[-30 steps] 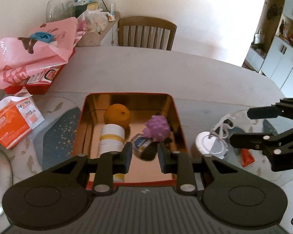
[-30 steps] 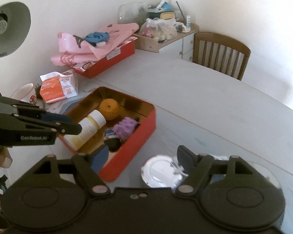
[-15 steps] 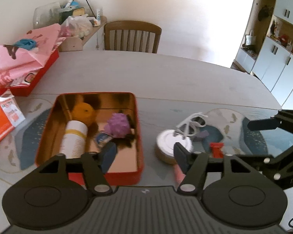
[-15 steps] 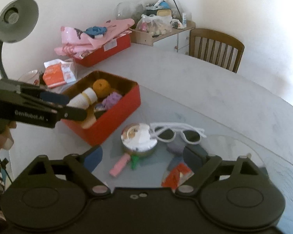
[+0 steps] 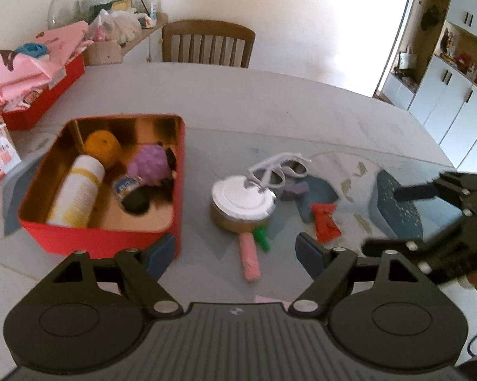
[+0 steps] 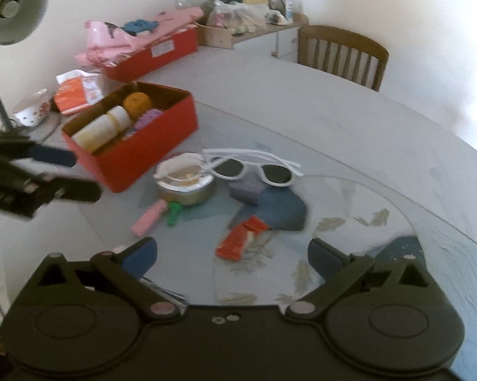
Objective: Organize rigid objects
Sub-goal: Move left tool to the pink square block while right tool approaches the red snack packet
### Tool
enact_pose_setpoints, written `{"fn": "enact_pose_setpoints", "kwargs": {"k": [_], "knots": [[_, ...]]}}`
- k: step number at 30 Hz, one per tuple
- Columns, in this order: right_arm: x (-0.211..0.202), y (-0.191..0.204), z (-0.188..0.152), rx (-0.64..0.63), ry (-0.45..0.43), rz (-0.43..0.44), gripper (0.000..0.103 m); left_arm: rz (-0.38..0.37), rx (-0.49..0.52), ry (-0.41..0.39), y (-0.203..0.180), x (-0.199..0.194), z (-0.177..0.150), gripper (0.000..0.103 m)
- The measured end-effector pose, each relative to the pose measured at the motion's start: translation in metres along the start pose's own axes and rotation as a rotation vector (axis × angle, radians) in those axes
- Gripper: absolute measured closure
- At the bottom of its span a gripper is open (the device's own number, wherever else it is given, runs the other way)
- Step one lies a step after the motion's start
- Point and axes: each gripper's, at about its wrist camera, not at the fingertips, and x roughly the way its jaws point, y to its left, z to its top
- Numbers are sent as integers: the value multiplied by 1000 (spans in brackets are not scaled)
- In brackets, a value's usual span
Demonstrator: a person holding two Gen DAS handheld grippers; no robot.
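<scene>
Both claws empty: left gripper (image 5: pixel 235 250) and right gripper (image 6: pixel 232 255) have just been opening, jaws wide, nothing btwn them. Red tin (image 5: pixel 111 238) sits toward table's left edge, part filled. Loose items lie beside it, mid-table: round tin (image 6: pixel 184 187), white sunglasses (image 6: pixel 254 168), pink tube (image 5: pixel 249 262). Sunglasses prob. light, fragile; best gripped at bridge. Round tin stiff, slick; grip across rim.

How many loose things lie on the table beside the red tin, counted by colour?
White: 2, sunglasses and round can
Pink: 1, stick
Green: 1, small piece
Purple: 1, block
Red: 1, packet
Total: 6
</scene>
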Motion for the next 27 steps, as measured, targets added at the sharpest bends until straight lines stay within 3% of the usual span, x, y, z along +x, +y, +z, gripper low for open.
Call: {"fn": "enact_pose_setpoints", "kwargs": {"k": [15,27], "knots": [[43,-1,0,16,26,-31,5,25,52,79,-36,29,-44,21],[64,-3,3,105,81,-44,22,52,58,112,-43,41,-62,21]]}}
